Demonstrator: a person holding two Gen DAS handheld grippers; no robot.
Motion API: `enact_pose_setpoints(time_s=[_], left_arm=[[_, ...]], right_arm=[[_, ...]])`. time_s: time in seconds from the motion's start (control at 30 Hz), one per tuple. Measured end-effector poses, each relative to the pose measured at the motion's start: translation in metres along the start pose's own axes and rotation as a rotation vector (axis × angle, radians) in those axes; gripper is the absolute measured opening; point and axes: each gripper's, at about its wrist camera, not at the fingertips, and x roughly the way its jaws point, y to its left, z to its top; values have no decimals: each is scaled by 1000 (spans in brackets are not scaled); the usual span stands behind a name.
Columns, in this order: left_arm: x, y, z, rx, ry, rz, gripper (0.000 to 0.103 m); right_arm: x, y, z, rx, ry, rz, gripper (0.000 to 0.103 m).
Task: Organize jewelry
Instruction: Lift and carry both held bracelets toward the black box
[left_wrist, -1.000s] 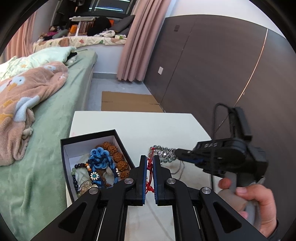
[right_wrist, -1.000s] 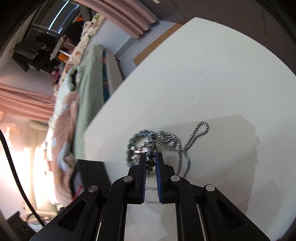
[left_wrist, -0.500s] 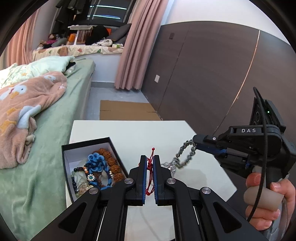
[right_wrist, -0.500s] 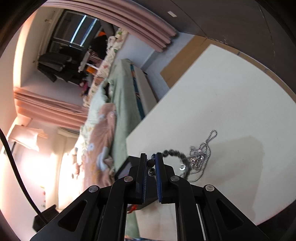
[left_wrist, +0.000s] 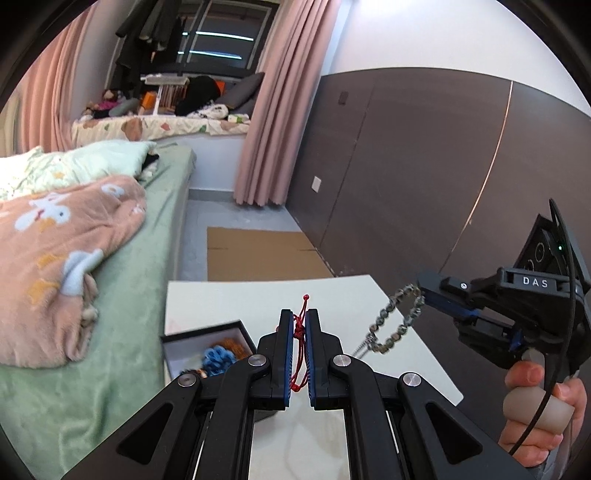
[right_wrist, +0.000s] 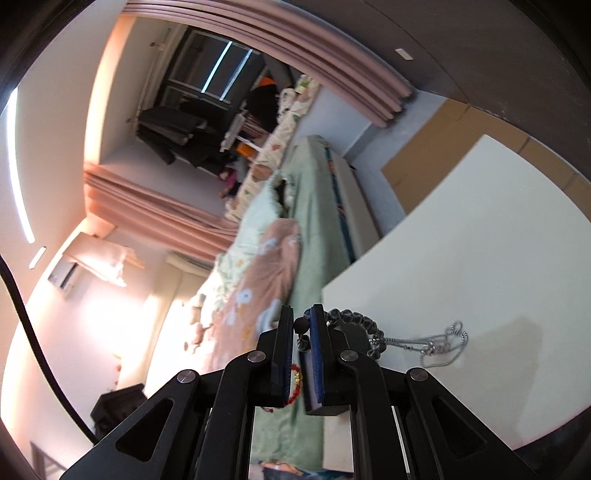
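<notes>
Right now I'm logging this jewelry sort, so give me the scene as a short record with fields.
left gripper: shut on red cord bracelet
right gripper: shut on dark bead bracelet, lifted off the table
silver chain: tangled with the bead bracelet, far end trailing on white table
black box: open on table, holds blue knotted piece and other beads
</notes>
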Motion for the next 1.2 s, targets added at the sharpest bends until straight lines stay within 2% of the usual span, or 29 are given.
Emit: enact_pose_setpoints(time_s=[0.2,0.4,0.87,1.2], left_arm=[[-11,5,10,-3,-18,7,6],[-20,2,18,4,-37,-1,6],[-66,5,45,10,-107,13,6],[-73,25,56,-35,-124,55,6]], right_arm=[[-10,8,1,8,-26,77,11],[-36,22,0,-5,-106,171,11],[-30,85,25,-111,-55,88,11],[-12,149,41,-234,6,103,11]])
